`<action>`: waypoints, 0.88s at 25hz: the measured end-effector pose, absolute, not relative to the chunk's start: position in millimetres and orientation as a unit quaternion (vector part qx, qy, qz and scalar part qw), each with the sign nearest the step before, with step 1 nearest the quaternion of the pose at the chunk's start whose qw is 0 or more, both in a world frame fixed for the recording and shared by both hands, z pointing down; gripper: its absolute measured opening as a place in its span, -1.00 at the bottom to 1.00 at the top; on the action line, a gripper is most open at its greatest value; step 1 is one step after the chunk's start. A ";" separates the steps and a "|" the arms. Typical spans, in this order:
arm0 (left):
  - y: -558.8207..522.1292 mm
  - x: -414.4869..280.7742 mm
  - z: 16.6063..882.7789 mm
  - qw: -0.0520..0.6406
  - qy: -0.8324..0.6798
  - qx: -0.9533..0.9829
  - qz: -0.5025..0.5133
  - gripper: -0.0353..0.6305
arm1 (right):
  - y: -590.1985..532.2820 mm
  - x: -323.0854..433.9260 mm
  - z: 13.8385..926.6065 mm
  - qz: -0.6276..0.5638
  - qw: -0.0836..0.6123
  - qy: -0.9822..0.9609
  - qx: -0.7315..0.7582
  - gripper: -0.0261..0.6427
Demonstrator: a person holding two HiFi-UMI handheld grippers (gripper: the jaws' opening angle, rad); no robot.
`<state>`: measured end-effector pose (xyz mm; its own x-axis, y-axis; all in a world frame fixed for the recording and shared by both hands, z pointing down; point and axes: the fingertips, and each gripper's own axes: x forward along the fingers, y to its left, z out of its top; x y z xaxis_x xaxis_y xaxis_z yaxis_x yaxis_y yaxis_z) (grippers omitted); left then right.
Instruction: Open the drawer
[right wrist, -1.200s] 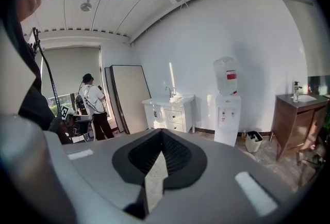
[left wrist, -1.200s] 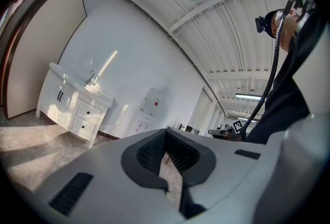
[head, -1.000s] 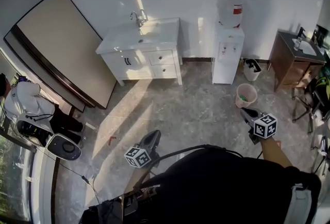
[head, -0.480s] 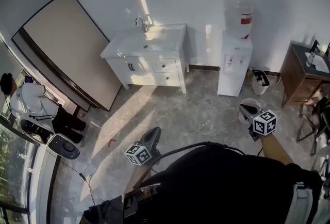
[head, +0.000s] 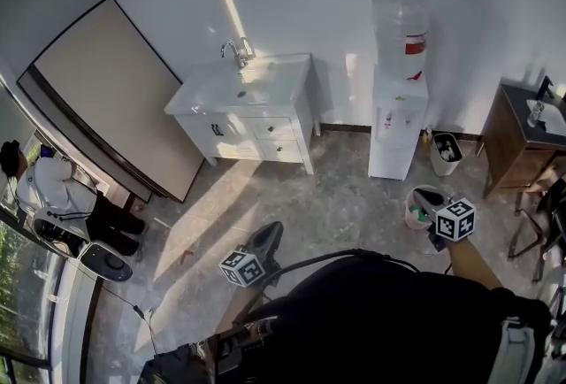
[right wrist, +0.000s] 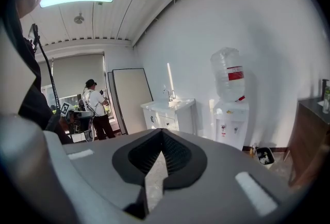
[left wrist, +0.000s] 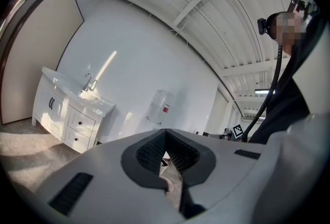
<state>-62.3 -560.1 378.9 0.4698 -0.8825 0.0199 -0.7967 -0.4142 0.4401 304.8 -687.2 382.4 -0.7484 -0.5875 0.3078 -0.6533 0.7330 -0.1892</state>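
A white vanity cabinet [head: 252,121] with a tap and sink stands against the far wall. Its two small drawers [head: 276,138], both closed, are on its right side. The left gripper view shows the cabinet [left wrist: 67,114] far off at the left, and the right gripper view shows it [right wrist: 170,114] at the centre. My left gripper [head: 268,234] is shut and empty, held low over the floor well short of the cabinet. My right gripper [head: 427,199] is shut too, with nothing held, above a pink bucket. In their own views both the left gripper [left wrist: 165,132] and the right gripper [right wrist: 162,135] have their tips meeting.
A water dispenser [head: 398,121] stands right of the cabinet, with a small bin [head: 447,149] and a pink bucket [head: 414,212] near it. A brown wooden cabinet [head: 522,143] is at the far right. A large board [head: 115,99] leans on the left wall. A person [head: 53,188] stands at the left.
Both grippers have been carried forward across the floor with the person. The cabinet and dispenser now look slightly nearer and lower in the head view. Both grippers stayed shut.
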 end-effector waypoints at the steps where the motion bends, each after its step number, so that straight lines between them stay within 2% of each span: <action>1: -566.3 -61.3 379.8 0.200 -0.501 0.835 -0.107 -0.89 | -691.1 306.5 384.8 0.146 0.115 -0.923 0.338 -0.92; 9: -627.7 -88.1 397.4 0.215 -0.473 0.847 -0.115 -0.89 | -726.8 293.4 392.4 0.154 0.122 -0.906 0.375 -0.92; 22: -736.8 -238.7 384.1 0.204 -0.431 0.873 -0.100 -0.89 | -805.2 141.1 370.6 0.144 0.115 -0.896 0.404 -0.92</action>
